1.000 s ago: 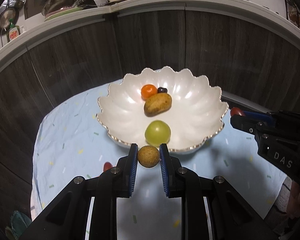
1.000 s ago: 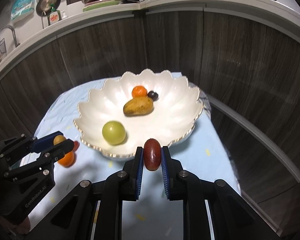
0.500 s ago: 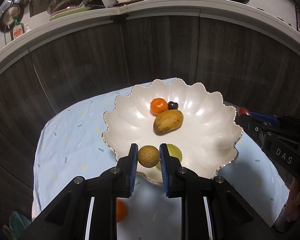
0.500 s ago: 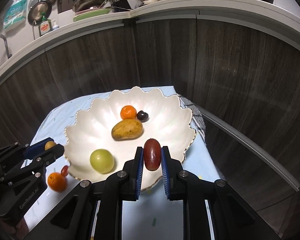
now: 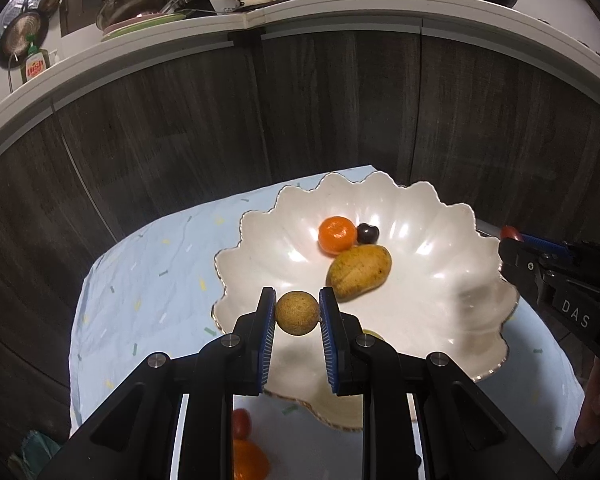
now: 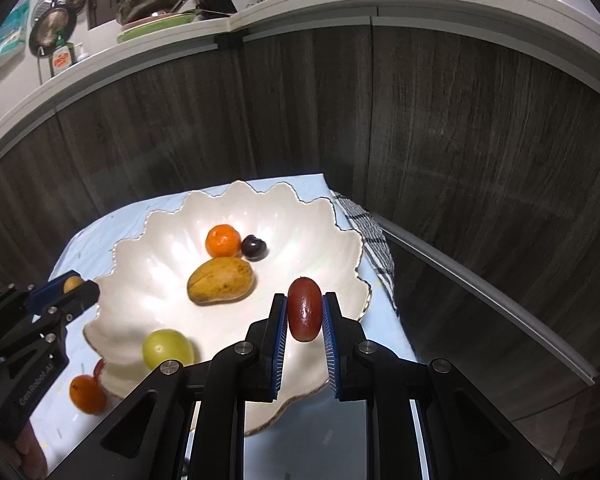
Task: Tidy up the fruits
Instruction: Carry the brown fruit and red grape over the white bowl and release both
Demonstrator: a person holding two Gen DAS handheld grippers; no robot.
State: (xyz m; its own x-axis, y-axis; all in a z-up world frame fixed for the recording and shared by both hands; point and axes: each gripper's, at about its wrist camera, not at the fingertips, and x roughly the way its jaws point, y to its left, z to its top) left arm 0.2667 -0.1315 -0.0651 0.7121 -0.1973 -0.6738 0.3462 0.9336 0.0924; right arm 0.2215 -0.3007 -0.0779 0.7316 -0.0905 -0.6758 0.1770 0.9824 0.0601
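Observation:
A white scalloped bowl [image 5: 432,216] [image 6: 172,232] sits on a light blue cloth. Inside lie a tangerine [image 5: 337,233] [image 6: 222,241], a dark cherry [image 5: 368,233] [image 6: 254,247], a yellow mango [image 5: 359,266] [image 6: 221,280] and a green round fruit [image 6: 167,348]. My left gripper [image 5: 297,313] is shut on a small round brown fruit [image 5: 297,313], held over the bowl's near left rim. My right gripper [image 6: 304,314] is shut on a dark red oblong fruit [image 6: 304,314] above the bowl's right side. Each gripper shows at the edge of the other view.
A second tangerine [image 6: 87,394] [image 5: 249,460] and a small red fruit [image 5: 241,423] lie on the cloth [image 5: 140,280] beside the bowl's near left. A checked towel [image 6: 374,240] hangs at the table's right edge. Dark wood cabinet fronts rise behind, under a counter with dishes.
Both grippers have moved forward with their fruits, from in front of the bowl's near rim to over the bowl. The green fruit is now hidden behind my left fingers.

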